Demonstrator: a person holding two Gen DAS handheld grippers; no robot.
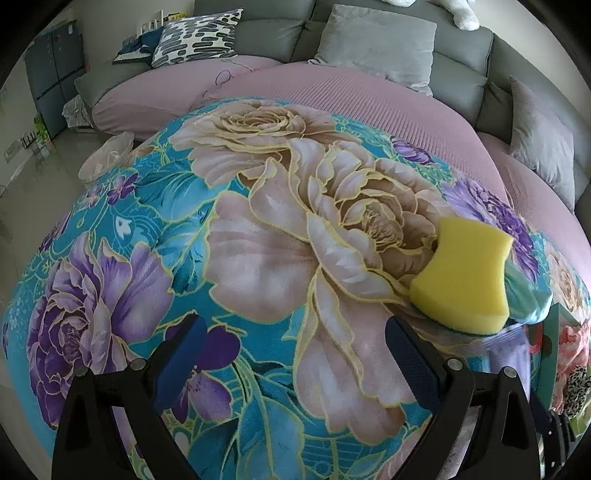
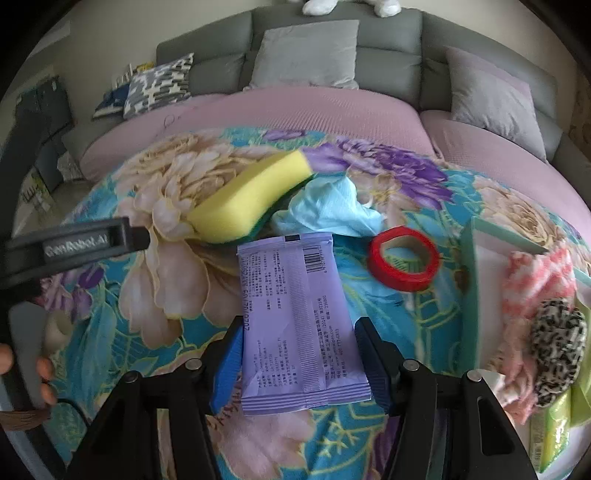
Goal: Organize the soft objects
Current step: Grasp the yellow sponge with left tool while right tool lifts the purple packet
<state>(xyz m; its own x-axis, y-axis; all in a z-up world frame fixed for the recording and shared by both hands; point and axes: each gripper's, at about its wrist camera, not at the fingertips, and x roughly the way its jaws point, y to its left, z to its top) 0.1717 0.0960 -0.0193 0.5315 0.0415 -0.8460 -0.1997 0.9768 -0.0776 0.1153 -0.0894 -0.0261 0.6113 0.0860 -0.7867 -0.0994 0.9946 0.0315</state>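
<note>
The right gripper [image 2: 299, 363] pinches a purple wipes packet [image 2: 295, 317] above the floral blanket [image 2: 155, 280]. The left gripper [image 1: 295, 354] hangs spread and empty. Right of it, the teal box [image 2: 469, 295] holds a pink knitted piece [image 2: 539, 277] and a leopard scrunchie [image 2: 557, 343].

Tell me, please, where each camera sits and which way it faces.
Left wrist: on the left gripper, angled down over the floral blanket; its own open fingers show.
Right wrist: on the right gripper, angled down at the purple packet in its jaws; the left gripper and a hand show.
Shared: blanket, sponge, sofa.
</note>
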